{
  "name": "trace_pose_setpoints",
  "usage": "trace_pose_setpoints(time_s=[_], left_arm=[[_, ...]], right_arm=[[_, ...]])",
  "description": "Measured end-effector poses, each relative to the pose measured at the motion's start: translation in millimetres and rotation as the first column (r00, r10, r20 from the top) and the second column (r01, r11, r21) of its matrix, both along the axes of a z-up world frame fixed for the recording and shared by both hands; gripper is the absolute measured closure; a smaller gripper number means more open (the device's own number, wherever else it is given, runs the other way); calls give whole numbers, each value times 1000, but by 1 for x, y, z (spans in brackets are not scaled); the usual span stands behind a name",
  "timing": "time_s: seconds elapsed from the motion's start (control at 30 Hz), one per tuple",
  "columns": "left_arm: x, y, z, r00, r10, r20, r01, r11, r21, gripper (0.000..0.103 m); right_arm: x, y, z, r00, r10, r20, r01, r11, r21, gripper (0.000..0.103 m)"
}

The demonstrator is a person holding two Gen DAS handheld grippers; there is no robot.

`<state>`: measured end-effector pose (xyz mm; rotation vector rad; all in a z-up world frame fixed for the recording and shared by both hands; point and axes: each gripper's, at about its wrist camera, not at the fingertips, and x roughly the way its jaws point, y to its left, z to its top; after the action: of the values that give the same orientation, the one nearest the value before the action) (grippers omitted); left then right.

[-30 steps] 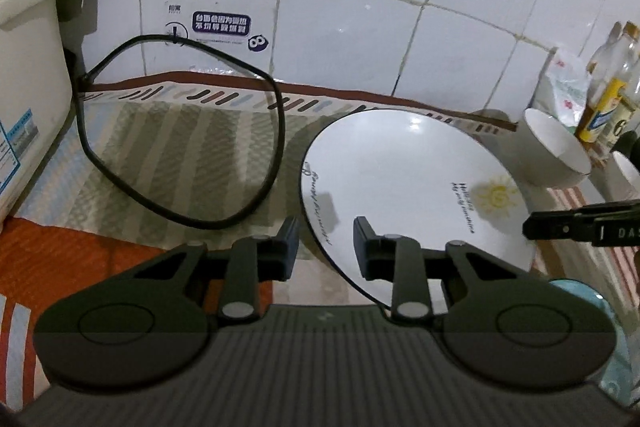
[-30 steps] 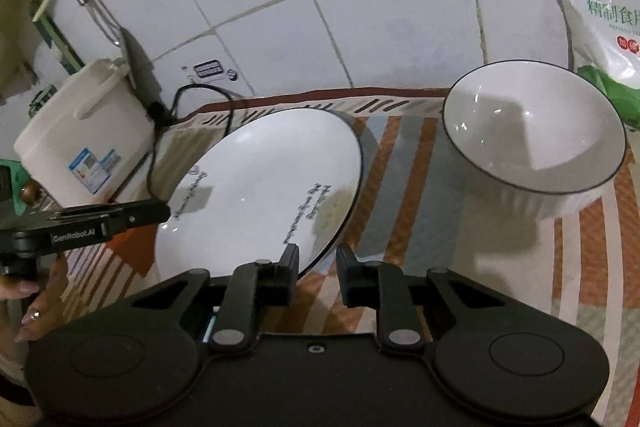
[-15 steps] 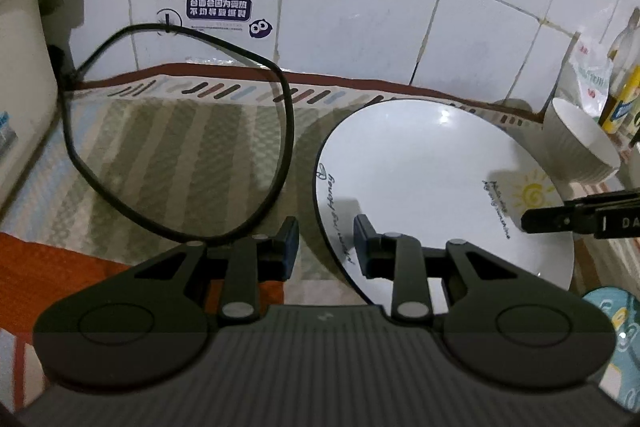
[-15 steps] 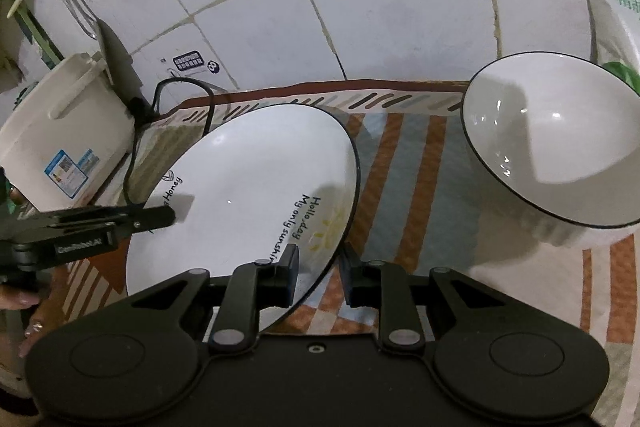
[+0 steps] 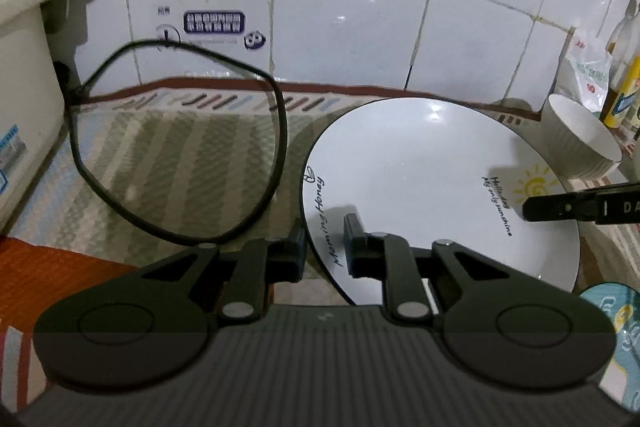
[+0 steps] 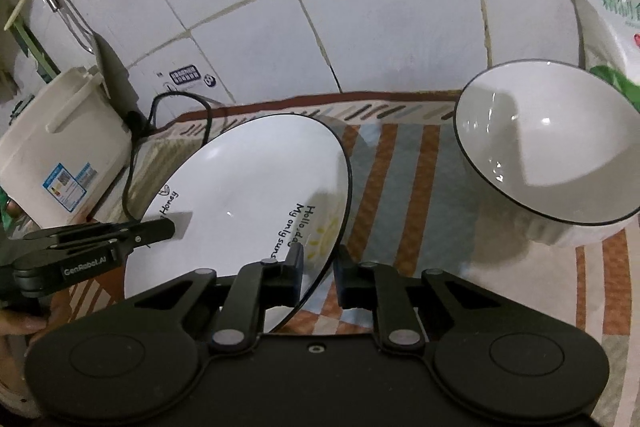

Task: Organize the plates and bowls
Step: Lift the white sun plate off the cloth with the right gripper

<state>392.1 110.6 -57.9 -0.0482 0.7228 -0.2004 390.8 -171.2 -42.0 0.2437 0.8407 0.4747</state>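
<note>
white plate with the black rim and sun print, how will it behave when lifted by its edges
The glossy white round plate with a thin black rim looks like glazed ceramic, so probably stiff, somewhat heavy and breakable if dropped. Its shiny surface suggests it may slip. The left tool and right tool each clamp only the rim, so it could tilt.

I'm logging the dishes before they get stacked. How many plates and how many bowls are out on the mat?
Plates: 1, the white plate gripped at both edges.
Bowls: 1, the white bowl near the wall.
Total: 2
</note>
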Motion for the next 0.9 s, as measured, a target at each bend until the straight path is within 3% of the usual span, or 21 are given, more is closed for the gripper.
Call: trace_pose_setpoints(time_s=[0.43, 0.6, 0.9], left_arm=[[-24, 11, 37, 998, 46, 50, -45, 999, -16, 86], [-41, 10, 48, 997, 22, 79, -21, 1000, -10, 87], [-88, -4, 65, 996, -67, 58, 67, 998, 7, 87]], right_arm=[[-16, -1, 38, 998, -31, 48, 28, 998, 62, 87], [-33, -7, 50, 996, -41, 81, 35, 997, 68, 87], [-80, -33, 61, 998, -62, 22, 60, 996, 68, 87]])
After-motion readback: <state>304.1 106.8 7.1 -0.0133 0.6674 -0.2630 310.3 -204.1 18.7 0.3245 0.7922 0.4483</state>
